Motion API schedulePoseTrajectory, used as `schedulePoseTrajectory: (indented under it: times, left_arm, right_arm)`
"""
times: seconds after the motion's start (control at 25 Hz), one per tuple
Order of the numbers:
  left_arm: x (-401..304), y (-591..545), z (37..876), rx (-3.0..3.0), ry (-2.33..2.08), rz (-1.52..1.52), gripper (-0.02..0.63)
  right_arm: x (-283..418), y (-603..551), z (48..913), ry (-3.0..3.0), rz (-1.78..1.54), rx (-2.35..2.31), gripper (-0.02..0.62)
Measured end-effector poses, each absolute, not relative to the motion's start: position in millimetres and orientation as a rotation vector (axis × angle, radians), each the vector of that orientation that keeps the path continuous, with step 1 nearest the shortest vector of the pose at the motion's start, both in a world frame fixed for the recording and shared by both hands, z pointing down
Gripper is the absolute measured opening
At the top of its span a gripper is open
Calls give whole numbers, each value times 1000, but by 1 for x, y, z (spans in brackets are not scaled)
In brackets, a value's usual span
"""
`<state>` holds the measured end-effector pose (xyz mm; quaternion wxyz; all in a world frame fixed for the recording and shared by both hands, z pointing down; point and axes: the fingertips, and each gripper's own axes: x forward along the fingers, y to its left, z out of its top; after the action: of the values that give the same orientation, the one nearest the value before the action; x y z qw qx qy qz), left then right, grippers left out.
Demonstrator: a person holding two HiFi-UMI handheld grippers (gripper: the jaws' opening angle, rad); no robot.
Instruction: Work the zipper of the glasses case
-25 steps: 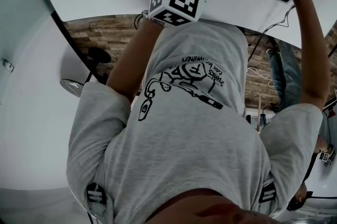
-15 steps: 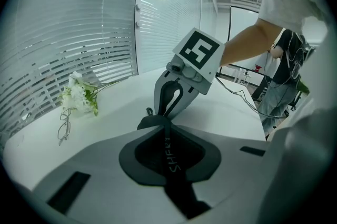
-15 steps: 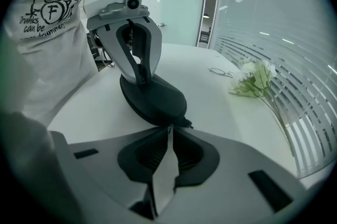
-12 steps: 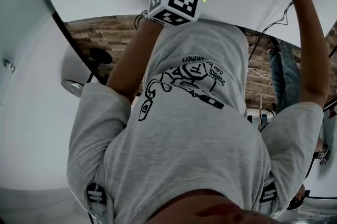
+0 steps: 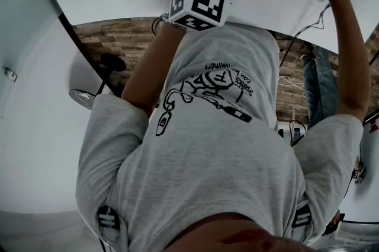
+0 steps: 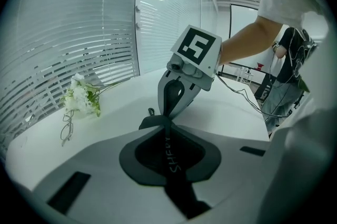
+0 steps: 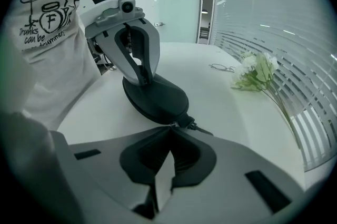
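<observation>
White table (image 7: 210, 96) carries one flower bunch (image 7: 256, 72) and one pair of spectacles (image 7: 224, 67), upper right. Left gripper (image 7: 143, 79) clamps one glasses case (image 7: 158, 99); right gripper (image 7: 171, 127) pinches its zipper pull (image 7: 185, 122).

Shirt (image 7: 46, 33) reads "Drunks can be"; strip (image 6: 169, 159) in left hand-held gripper (image 6: 160, 123) reads "SHERY".

Black glasses case (image 7: 156, 96), white table (image 7: 210, 94), white flowers (image 7: 254, 71).

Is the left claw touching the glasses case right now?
Touching. The right gripper view shows the left claw clamped over the far end of the glasses case.
</observation>
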<state>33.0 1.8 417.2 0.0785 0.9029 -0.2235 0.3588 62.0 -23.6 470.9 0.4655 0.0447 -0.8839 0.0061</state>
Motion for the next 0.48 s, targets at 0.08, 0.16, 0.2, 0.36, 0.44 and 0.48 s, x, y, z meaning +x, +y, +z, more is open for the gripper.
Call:
schedulePoseTrajectory:
  times: [0.08, 0.16, 0.2, 0.36, 0.44, 0.48]
  left_arm:
    - [34, 2, 417, 2706, -674, 1075, 26]
    - [35, 2, 416, 2709, -679, 1077, 26]
    - [35, 1, 416, 2710, -681, 1077, 26]
    - [36, 0, 415, 2712, -686, 1074, 28]
    - [35, -1, 415, 2712, -692, 1070, 28]
    - [34, -2, 415, 2712, -696, 1070, 28]
  right_arm:
    - [62, -23, 470, -2179, 46, 126, 3]
    - [63, -21, 470, -2179, 55, 135, 3]
    - [63, -21, 471, -2178, 57, 134, 3]
    - [65, -15, 470, -2179, 70, 115, 3]
    - [64, -12, 469, -2182, 79, 112, 3]
    - [64, -11, 469, -2185, 85, 114, 3]
